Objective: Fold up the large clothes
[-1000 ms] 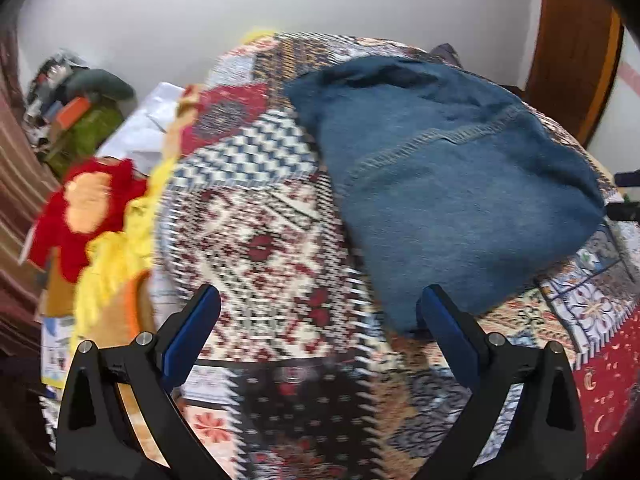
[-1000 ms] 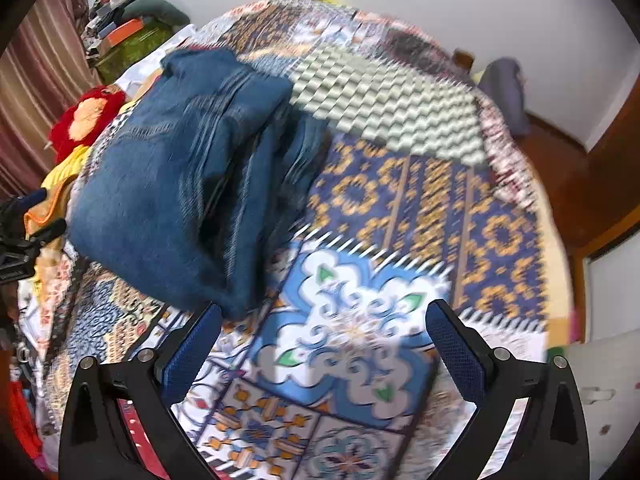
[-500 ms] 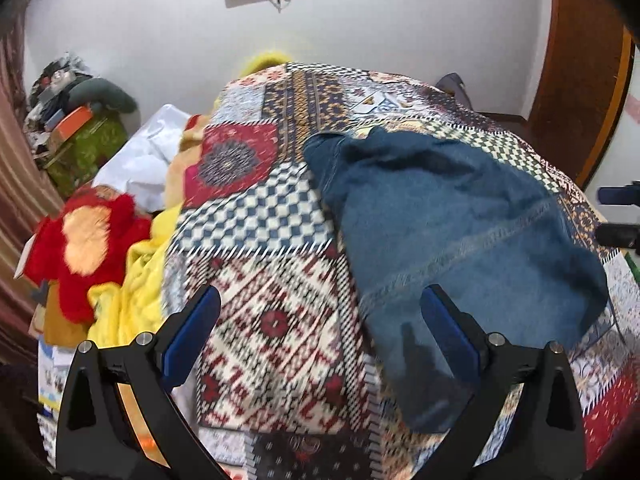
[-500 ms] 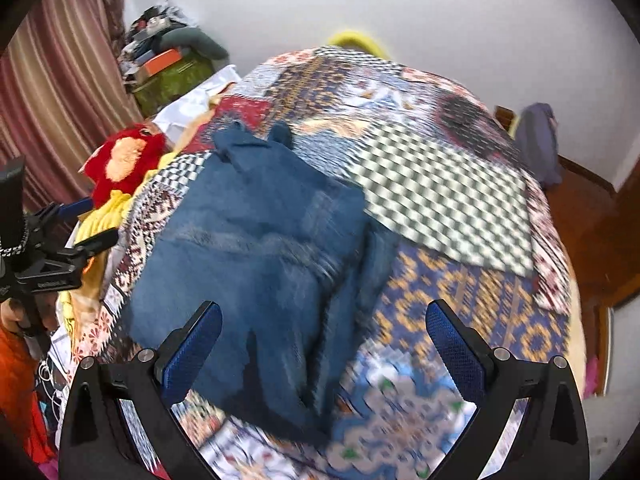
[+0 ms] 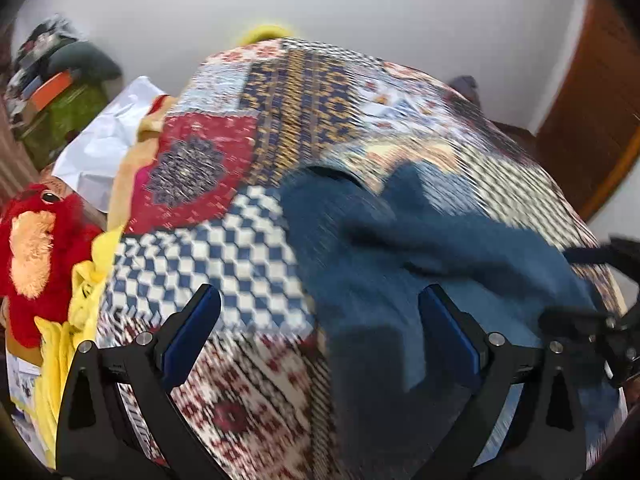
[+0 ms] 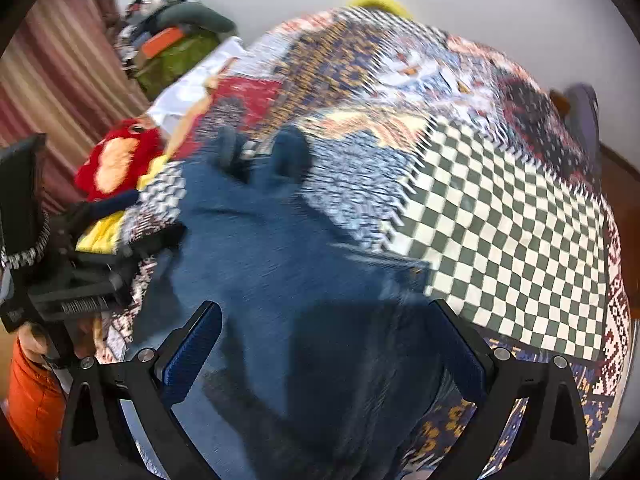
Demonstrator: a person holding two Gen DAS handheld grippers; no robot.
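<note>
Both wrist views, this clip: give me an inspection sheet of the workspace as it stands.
Surface: bed under a multicoloured patchwork quilt.
Job's things: folded blue denim jeans lying on the quilt; frames blurred.
Clutter: red and orange plush toy, yellow cloth, white sheet beside the bed.
Grippers: left gripper open, empty; right gripper open, empty, over the jeans.
Cables: nothing seen.
Surroundings: white wall, wooden door, striped curtain, green piled storage.
</note>
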